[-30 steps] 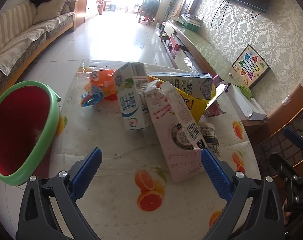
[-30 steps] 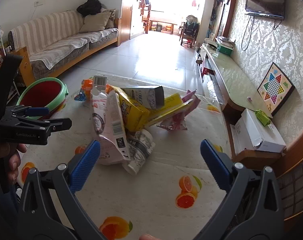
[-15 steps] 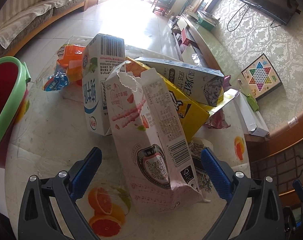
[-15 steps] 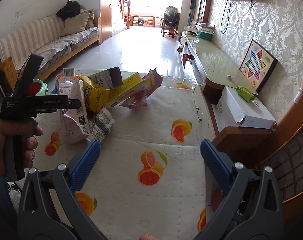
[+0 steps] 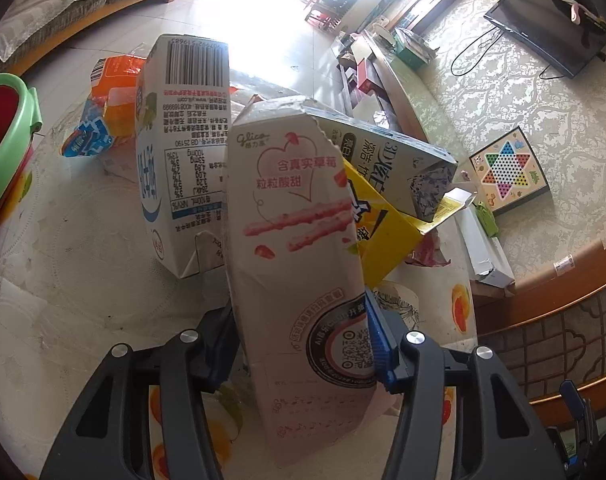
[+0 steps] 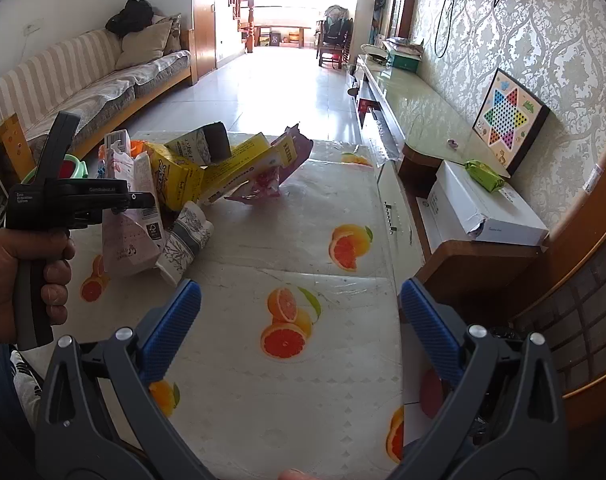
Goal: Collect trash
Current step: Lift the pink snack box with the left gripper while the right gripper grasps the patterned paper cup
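our left gripper (image 5: pixel 303 344) jaws have just closed on the pink box (image 5: pixel 299 240); right gripper (image 6: pixel 299 316) jaws gape empty, so binning comes next

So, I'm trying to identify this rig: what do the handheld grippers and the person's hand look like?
Both are dark grey plastic clamps with silver rivets and ribbed blue pads. The right gripper shows its blue fingers plainly. Seen from the side, the left gripper is black with small white lettering and a grey pistol grip, in a bare left hand. No cables visible.
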A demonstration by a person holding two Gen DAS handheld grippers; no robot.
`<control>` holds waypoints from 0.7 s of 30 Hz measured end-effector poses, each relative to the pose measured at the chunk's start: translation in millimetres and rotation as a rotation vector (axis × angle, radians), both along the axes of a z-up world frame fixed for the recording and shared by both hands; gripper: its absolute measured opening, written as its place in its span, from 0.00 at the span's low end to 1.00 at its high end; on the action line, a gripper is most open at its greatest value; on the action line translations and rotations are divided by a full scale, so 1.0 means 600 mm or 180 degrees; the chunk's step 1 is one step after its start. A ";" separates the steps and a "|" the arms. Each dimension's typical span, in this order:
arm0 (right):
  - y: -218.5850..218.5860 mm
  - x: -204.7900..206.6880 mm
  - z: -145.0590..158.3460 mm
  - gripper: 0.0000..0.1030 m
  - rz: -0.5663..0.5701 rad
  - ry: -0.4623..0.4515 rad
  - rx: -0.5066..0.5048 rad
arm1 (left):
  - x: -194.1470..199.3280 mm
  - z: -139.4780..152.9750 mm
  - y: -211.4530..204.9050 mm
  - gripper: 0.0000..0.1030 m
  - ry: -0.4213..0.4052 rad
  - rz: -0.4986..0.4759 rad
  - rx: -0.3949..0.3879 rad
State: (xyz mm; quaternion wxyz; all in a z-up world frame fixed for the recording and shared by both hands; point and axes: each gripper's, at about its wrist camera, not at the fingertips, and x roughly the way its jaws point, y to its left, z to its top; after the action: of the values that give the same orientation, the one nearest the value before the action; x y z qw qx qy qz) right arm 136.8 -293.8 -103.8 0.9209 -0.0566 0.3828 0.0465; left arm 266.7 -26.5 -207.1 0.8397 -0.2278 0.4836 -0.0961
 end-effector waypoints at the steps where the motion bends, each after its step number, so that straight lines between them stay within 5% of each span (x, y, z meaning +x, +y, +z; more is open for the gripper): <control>1: 0.003 0.002 0.001 0.95 0.0010 -0.0001 -0.0002 | -0.001 0.005 -0.002 0.48 -0.0022 -0.0031 0.0031; 12: 0.055 0.031 -0.007 0.95 0.0184 0.0049 0.0034 | -0.046 0.095 0.009 0.47 -0.0426 -0.0278 0.0289; 21: 0.115 0.085 -0.049 0.95 0.0275 0.0337 0.0403 | -0.104 0.148 0.070 0.47 -0.0651 -0.0242 0.0411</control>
State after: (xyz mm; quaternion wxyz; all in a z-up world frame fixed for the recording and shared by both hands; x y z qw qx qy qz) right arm 187.9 -224.9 -133.0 0.8983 -0.0122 0.4244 0.1133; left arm 204.2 15.4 -118.1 0.8933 -0.1437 0.4089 -0.1192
